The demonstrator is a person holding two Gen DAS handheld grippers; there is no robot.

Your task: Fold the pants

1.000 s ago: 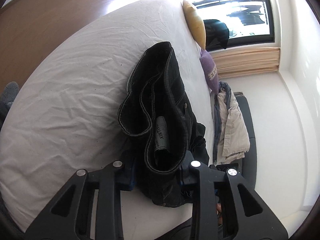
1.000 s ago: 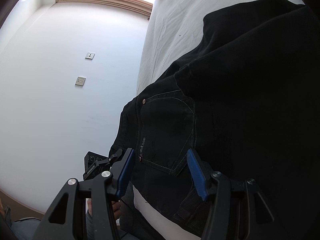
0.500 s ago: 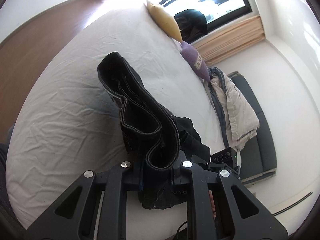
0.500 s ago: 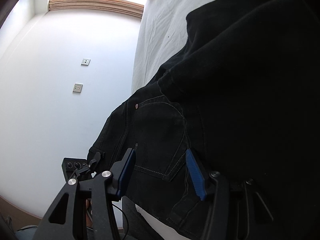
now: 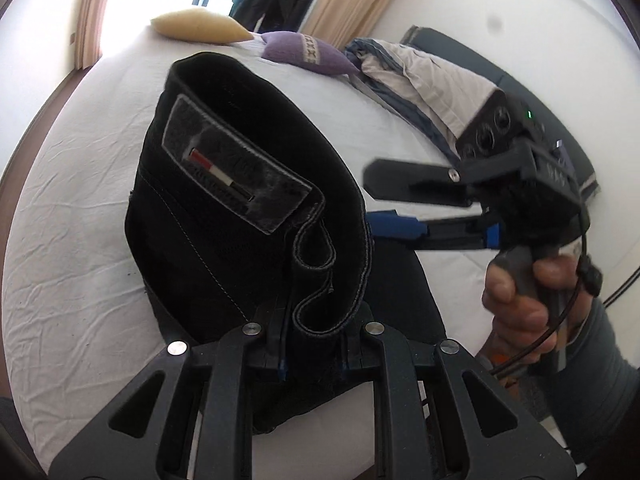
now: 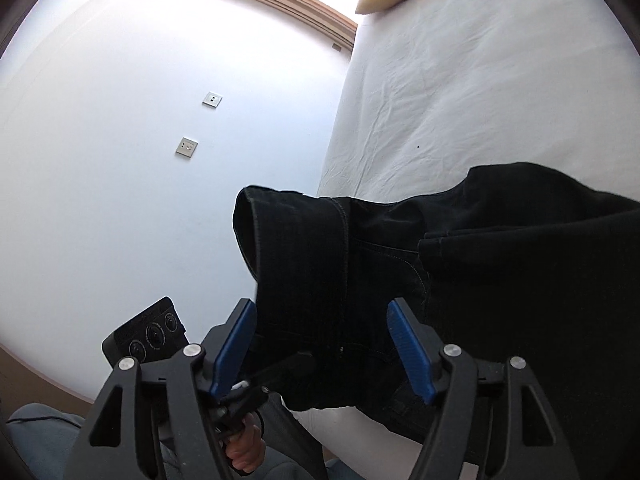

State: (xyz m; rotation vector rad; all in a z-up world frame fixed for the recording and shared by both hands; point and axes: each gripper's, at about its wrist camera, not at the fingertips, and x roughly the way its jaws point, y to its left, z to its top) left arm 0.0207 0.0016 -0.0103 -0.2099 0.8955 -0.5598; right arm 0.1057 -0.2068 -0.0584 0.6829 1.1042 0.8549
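Black jeans point(image 5: 240, 216) lie bunched at the near edge of the white bed point(image 5: 80, 240). My left gripper point(image 5: 312, 344) is shut on the folded waistband and holds it up, the grey label patch point(image 5: 236, 172) facing me. In the right wrist view the jeans point(image 6: 500, 280) drape from the bed, the waistband end point(image 6: 296, 248) raised. My right gripper point(image 6: 324, 344) is open, its blue pads point(image 6: 410, 352) either side of the waistband without pinching it. It also shows in the left wrist view point(image 5: 376, 200), to the right of the jeans.
A yellow pillow point(image 5: 200, 30) and a purple pillow point(image 5: 304, 54) lie at the bed's far end. A beige and grey garment point(image 5: 424, 80) hangs over a dark sofa point(image 5: 500, 76) on the right. A white wall with two sockets point(image 6: 186, 146) stands left of the bed.
My left gripper has lifted and turned the waistband so the label shows. My right gripper has moved from the seat pocket to the raised waistband end, still open.
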